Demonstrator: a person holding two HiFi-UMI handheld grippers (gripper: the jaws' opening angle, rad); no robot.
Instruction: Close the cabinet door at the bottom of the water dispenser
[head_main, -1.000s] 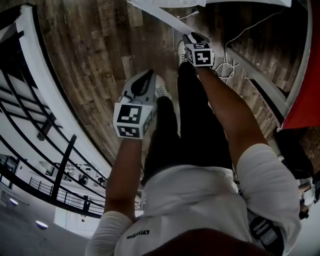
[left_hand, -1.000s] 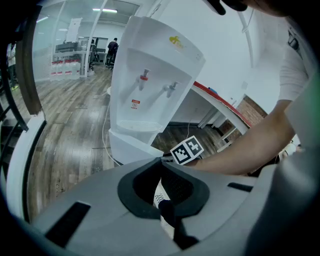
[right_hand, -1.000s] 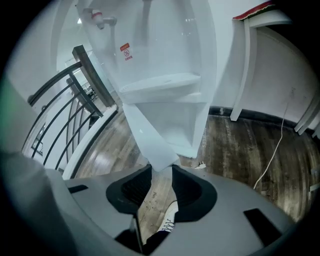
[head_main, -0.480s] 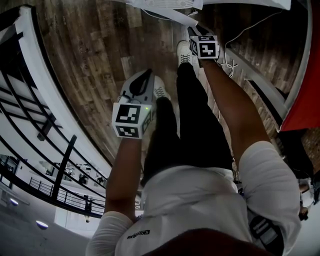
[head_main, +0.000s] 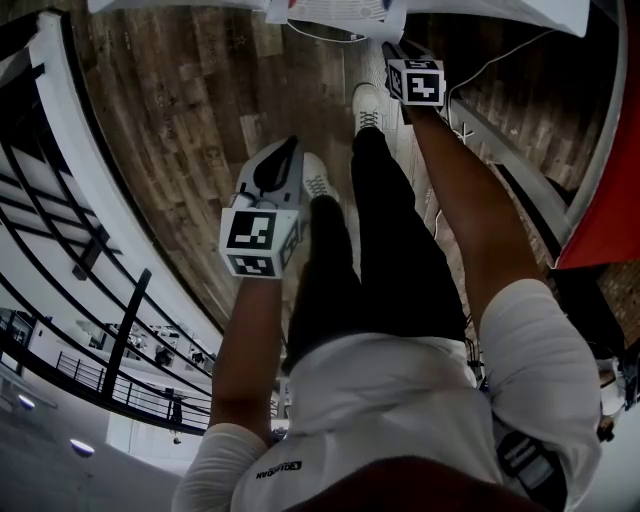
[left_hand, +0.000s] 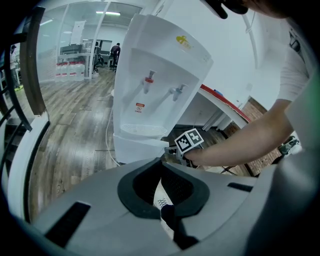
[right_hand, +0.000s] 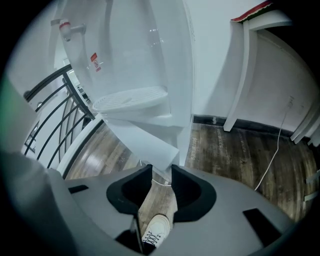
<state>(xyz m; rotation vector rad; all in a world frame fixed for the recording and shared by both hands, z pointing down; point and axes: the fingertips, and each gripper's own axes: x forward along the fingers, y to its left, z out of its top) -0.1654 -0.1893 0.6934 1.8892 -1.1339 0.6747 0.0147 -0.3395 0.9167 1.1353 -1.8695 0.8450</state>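
Note:
The white water dispenser (left_hand: 155, 85) stands on a wooden floor. In the right gripper view its bottom cabinet door (right_hand: 142, 142) hangs swung out towards me. My right gripper (right_hand: 161, 172) is open, and the door's lower corner sits right at its fingertips; I cannot tell whether they touch. In the head view that right gripper (head_main: 392, 47) reaches up to the white door panel (head_main: 340, 15). My left gripper (head_main: 290, 145) is held back above the person's leg, its fingertips together and holding nothing. In the left gripper view the right gripper's marker cube (left_hand: 189, 141) shows beside the cabinet.
A white cable (right_hand: 277, 160) trails over the floor right of the dispenser. A white table leg (right_hand: 245, 75) stands by the wall under a red top. A black railing (head_main: 90, 200) runs along the left. The person's white shoes (head_main: 368, 100) stand before the dispenser.
My right gripper has moved forward to the dispenser, and the door panel has swung further round towards the cabinet. The left gripper has barely moved.

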